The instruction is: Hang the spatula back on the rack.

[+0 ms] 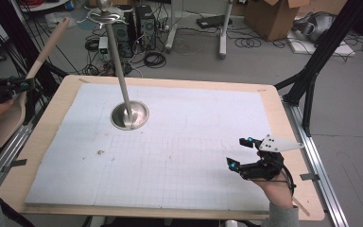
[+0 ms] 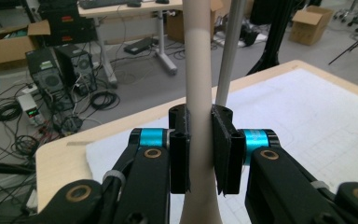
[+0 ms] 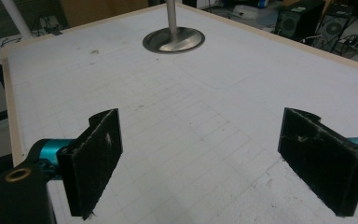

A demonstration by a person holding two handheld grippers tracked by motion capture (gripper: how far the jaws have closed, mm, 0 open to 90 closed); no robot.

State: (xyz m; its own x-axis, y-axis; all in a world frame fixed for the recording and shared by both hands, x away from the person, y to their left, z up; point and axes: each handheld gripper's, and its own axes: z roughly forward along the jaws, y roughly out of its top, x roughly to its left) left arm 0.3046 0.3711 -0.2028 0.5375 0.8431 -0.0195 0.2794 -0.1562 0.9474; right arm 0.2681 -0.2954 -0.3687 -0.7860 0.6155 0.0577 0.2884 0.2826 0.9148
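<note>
The left gripper (image 1: pixel 16 86) has its jaws clamped on the handle of a beige wooden spatula (image 2: pixel 199 93) held off the worktop's (image 1: pixel 283 118) left edge — its blade hanging low — while the right gripper (image 1: pixel 248 152), jaws wide apart and empty, sits near the front right corner, the metal stand (image 1: pixel 130 115) toward the back left.

Free room and obstacles, high view: the metal stand (image 1: pixel 129 115) rises from the white mat (image 1: pixel 179 161) at about ten o'clock of its centre, its pole (image 1: pixel 116 56) leaning toward twelve, the one upright in the way; from three round to nine o'clock the mat lies bare and passable; black frame struts (image 1: pixel 312 71) bound the table (image 1: pixel 274 94) at two o'clock.
</note>
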